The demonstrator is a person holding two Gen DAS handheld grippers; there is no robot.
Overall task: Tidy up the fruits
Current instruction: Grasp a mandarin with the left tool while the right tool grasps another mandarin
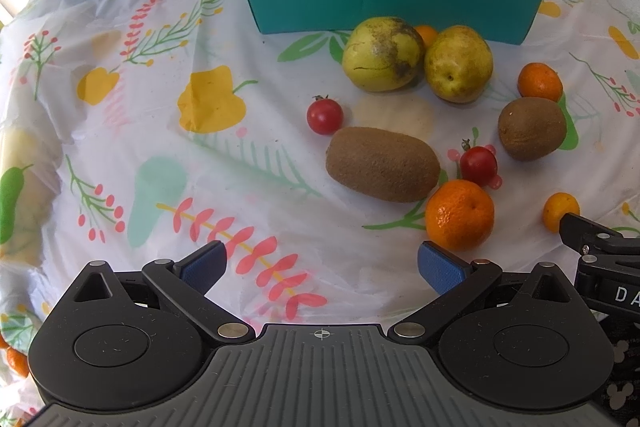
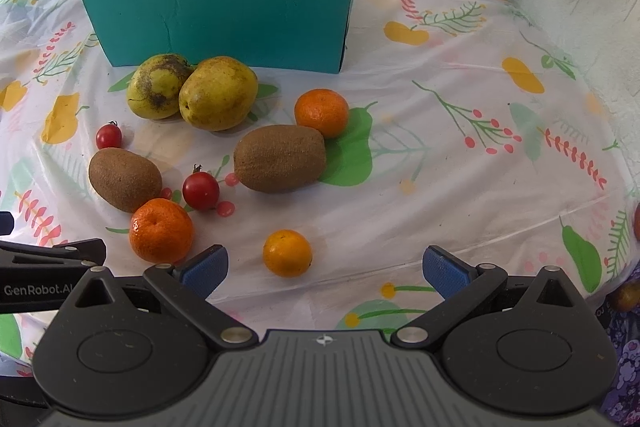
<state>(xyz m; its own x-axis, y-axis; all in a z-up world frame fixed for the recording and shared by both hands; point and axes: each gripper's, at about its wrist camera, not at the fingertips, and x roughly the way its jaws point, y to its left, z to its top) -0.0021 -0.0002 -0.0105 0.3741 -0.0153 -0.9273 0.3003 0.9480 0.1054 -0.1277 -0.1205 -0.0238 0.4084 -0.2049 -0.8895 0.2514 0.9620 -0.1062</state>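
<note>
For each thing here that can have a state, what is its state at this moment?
Teal box: open top, upright, no fruit seen inside.
Left gripper: open, holding nothing.
Right gripper: open, holding nothing.
Two pears: on the tablecloth, touching each other.
Kiwis, tangerines, cherry tomatoes: loose on the cloth, outside the box.

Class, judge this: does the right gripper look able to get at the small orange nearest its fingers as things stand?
Probably yes. The right gripper is open, and the small orange lies alone on the tablecloth just ahead, slightly toward its left finger, with nothing between them.
</note>
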